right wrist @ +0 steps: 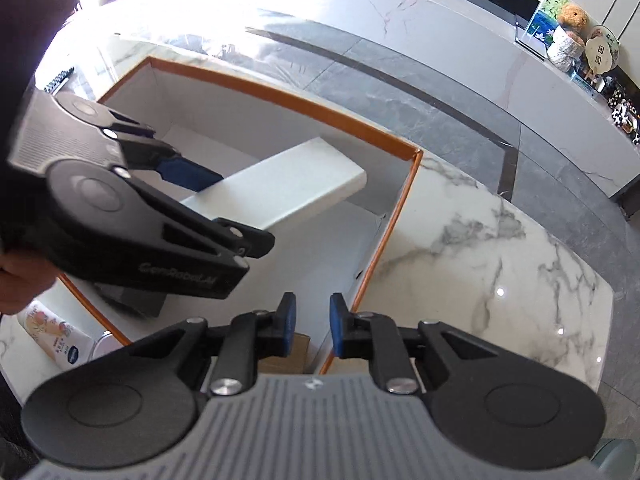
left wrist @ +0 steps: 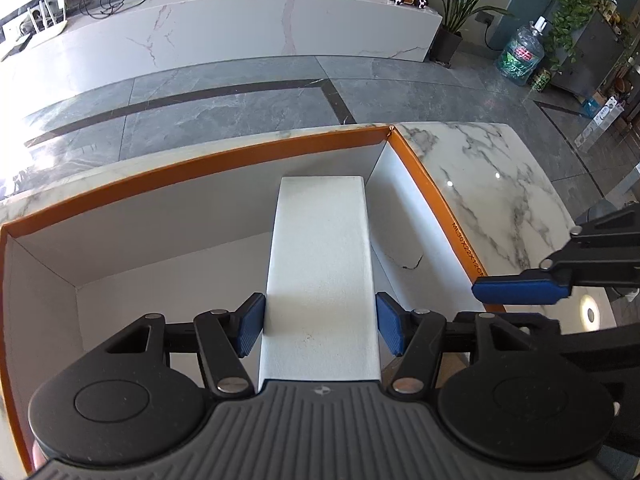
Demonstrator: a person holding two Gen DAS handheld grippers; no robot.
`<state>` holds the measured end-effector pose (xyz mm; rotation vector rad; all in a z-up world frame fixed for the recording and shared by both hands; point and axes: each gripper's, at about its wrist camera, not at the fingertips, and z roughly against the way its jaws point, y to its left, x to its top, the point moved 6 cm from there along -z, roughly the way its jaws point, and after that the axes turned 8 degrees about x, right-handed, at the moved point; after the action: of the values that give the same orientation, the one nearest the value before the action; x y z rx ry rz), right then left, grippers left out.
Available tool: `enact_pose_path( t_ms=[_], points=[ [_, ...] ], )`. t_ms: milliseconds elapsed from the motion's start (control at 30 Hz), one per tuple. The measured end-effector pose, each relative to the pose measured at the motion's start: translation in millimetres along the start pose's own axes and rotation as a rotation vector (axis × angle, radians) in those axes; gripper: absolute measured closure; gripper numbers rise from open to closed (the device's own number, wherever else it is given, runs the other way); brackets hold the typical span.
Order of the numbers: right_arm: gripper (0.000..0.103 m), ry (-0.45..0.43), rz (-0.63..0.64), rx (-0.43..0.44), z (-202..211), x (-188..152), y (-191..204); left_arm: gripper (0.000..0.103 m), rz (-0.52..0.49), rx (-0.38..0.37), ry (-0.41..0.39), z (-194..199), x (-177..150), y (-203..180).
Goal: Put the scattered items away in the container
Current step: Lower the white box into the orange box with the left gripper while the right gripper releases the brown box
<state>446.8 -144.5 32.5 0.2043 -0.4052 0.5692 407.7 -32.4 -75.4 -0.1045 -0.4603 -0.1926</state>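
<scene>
An orange-rimmed cardboard box with a white inside stands on the marble table; it also shows in the right wrist view. My left gripper is shut on a long white block and holds it over the box's inside. The block points toward the far right corner of the box. My right gripper is open a little and empty, above the box's near right corner. One blue finger of it reaches over the box's right wall.
The marble table spreads to the right of the box. A printed packet and a white round thing lie on the table left of the box. A dark item and a brown one lie in the box.
</scene>
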Motion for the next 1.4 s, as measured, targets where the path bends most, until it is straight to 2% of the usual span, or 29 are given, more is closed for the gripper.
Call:
enact_pose_path(
  t_ms=[67,200,433,700,900,1033,1067,1267,1400],
  points=[
    [0.084,-0.037,-0.002,-0.002,6.1,7.5,2.5,0.034,0.02,0.0,0.012,-6.4,0.7,-4.1],
    [0.082,-0.092,0.031,-0.076,19.2,4.9,2.1,0.034,0.076,0.022,0.046,-19.1,0.9,-9.1],
    [0.081,-0.073,-0.001,-0.065,11.2,-6.5,-5.8,0.034,0.158,0.003,0.084,-32.9,1.1,-11.8],
    [0.077,-0.065,-0.029,-0.039,6.2,-17.7,-7.1,0.033,0.127,0.014,0.12,-28.5,-7.7,-9.4],
    [0.077,-0.065,-0.031,-0.022,4.3,-19.8,-2.6,0.029,0.122,0.019,0.09,-16.3,-9.4,-8.0],
    [0.077,-0.079,-0.017,-0.02,6.9,-19.2,2.2,0.029,0.125,0.061,0.04,1.0,-13.4,-6.3],
    [0.074,-0.084,-0.01,-0.018,7.9,-18.6,4.1,0.03,0.126,0.071,0.021,7.1,-15.6,-6.5],
    [0.074,-0.068,0.063,-0.085,4.0,-14.8,13.0,0.041,0.112,0.157,-0.047,33.9,-33.5,-1.8],
    [0.074,-0.067,0.176,-0.118,7.7,-12.1,21.8,0.042,0.046,0.155,-0.066,46.3,-48.3,-3.8]
  ],
)
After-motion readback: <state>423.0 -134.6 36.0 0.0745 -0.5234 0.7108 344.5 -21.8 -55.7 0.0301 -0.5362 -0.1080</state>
